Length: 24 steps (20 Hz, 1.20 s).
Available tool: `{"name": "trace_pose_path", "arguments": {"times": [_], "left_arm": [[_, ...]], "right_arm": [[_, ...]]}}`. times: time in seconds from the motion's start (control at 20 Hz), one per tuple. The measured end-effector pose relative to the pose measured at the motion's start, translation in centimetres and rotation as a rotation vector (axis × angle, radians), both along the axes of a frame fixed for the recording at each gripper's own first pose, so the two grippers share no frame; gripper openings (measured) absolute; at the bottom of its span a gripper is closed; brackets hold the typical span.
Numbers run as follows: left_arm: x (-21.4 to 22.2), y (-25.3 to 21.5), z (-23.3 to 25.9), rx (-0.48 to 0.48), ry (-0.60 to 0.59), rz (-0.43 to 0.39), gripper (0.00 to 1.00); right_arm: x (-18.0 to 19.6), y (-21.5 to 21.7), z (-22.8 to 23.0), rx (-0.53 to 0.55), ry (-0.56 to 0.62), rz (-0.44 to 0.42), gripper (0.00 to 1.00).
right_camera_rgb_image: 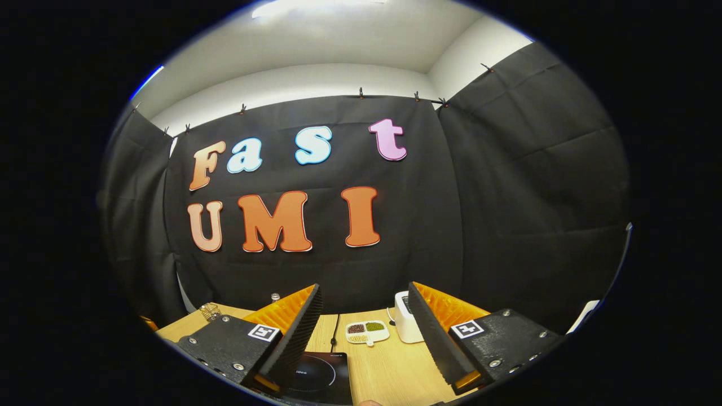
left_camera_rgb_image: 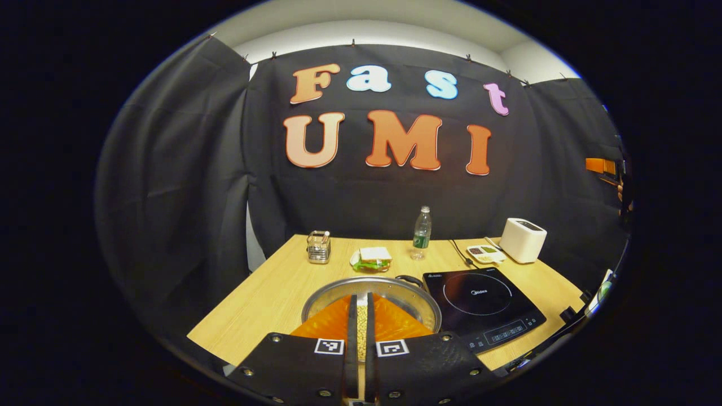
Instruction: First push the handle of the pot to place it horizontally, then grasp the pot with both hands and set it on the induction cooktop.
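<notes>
Hovering over pot (left_camera_rgb_image: 372, 301) — left tool (left_camera_rgb_image: 361, 332) closed.

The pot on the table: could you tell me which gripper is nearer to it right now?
Left. The left gripper, nearly closed, sits right over the pot, just at its near rim. The right gripper, open, is over the induction cooktop, off to the pot's side.

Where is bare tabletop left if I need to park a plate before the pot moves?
The widest bare patch is the table's left side, between the metal caddy and the pot. The cooktop's glass is bare too. The back edge is crowded: sandwich, water bottle, divided dish, toaster.
</notes>
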<state>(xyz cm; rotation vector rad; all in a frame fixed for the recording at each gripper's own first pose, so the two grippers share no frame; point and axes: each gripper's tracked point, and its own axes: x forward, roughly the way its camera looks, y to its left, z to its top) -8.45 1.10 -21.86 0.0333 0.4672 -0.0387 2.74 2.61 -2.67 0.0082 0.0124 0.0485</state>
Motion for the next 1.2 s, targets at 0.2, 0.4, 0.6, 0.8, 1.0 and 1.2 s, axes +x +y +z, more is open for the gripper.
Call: {"name": "trace_pose_path", "arguments": {"times": [0.2,0.4,0.6,0.8,1.0,1.2], "left_arm": [[-1.7,1.1,-3.0,-0.033,0.082,0.037,0.06],[-3.1,2.3,-5.4,-0.032,0.134,0.058,0.06],[-4.7,2.6,-8.2,-0.04,0.206,0.055,0.06],[-5.8,3.0,-10.3,-0.044,0.26,0.059,0.06],[-6.5,2.9,-12.1,-0.051,0.306,0.057,0.06],[-7.0,3.2,-13.9,-0.053,0.353,0.068,0.07]], "right_arm": [[0.0,0.4,-0.3,0.005,0.005,0.004,0.95],[0.1,0.9,-0.6,0.003,0.013,0.009,0.95],[0.3,1.4,-1.0,0.006,0.017,0.007,0.95],[0.5,2.0,-1.5,0.006,0.029,0.019,0.95],[0.8,2.3,-1.9,0.002,0.036,0.017,0.95],[1.2,2.3,-2.4,0.012,0.044,0.011,0.95]]}}
